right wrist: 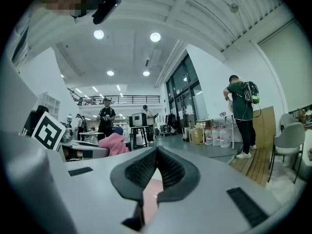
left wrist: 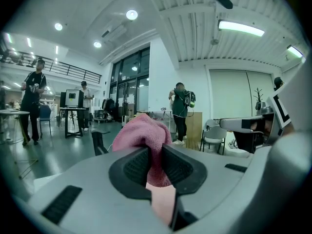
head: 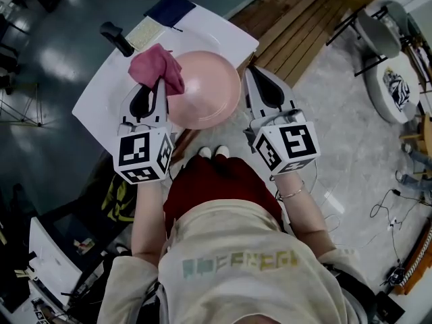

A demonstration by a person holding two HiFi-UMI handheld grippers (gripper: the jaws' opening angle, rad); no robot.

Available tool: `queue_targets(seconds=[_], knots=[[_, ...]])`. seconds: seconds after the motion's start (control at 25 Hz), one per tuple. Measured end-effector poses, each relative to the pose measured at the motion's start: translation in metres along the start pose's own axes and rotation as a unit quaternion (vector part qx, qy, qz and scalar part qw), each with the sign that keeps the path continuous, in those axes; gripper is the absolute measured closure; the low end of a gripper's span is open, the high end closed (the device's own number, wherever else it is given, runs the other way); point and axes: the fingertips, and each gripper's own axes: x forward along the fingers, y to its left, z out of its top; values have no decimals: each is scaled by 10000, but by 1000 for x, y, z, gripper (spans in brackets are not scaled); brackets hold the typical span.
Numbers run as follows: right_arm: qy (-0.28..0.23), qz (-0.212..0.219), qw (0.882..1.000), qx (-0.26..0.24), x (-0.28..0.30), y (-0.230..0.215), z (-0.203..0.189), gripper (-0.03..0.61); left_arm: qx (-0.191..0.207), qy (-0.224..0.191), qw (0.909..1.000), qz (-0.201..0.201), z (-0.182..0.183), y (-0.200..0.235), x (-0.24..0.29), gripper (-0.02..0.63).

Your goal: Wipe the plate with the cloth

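Now | left gripper [head: 161,82] pinches cloth [head: 155,65] | right gripper [head: 248,71] grips plate [head: 206,92] rim

Left gripper [left wrist: 155,152]: jaws clamped on cloth [left wrist: 144,133], pointed forward, away from the body. Right gripper [right wrist: 156,152]: jaws closed at the tips on the plate [head: 206,90] rim, level with the left. Both forearms extended forward and roughly parallel, marker cubes facing up toward the head
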Motion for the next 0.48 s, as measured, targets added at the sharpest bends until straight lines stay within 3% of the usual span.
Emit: queue_targets(seconds=[0.48], knots=[[-128,191,9997,-72,-7,5,6,541,45,-86,9999,79,5,-8,-9,546]])
